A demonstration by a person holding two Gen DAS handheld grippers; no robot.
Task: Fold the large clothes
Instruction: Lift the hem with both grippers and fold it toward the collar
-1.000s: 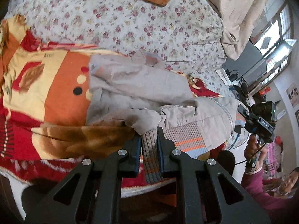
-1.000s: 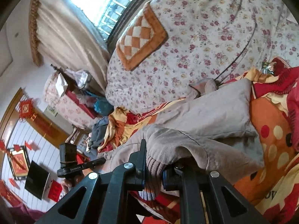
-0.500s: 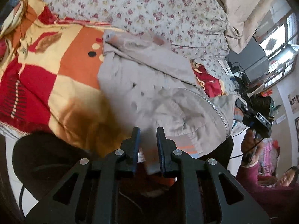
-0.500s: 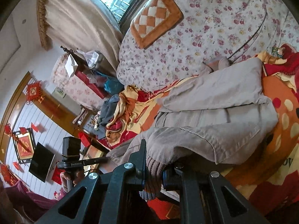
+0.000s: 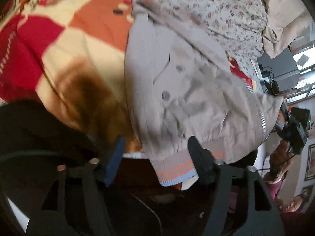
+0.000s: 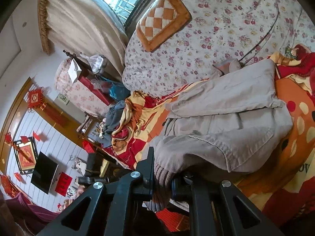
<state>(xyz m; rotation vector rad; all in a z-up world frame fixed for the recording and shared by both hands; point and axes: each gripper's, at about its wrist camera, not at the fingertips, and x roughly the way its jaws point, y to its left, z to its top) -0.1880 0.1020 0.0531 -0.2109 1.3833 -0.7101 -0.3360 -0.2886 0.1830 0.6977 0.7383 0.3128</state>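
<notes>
- My left gripper (image 5: 155, 151) is opening; its jaws stand apart, with the jacket's (image 5: 189, 90) striped hem (image 5: 173, 167) between them and unpinched.
- My right gripper (image 6: 162, 175) is clenched on a ribbed cuff (image 6: 161, 179).
- The jacket lies folded on the blanket (image 5: 65, 45), near the bed's edge, beside the floral quilt (image 6: 216, 29).

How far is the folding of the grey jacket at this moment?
Done: the grey jacket lies doubled over on the patterned blanket. In hand: the left gripper is opening, its fingers clear of the striped hem; the right gripper grips the ribbed cuff. Left: freeing that cuff, and probably another fold.
</notes>
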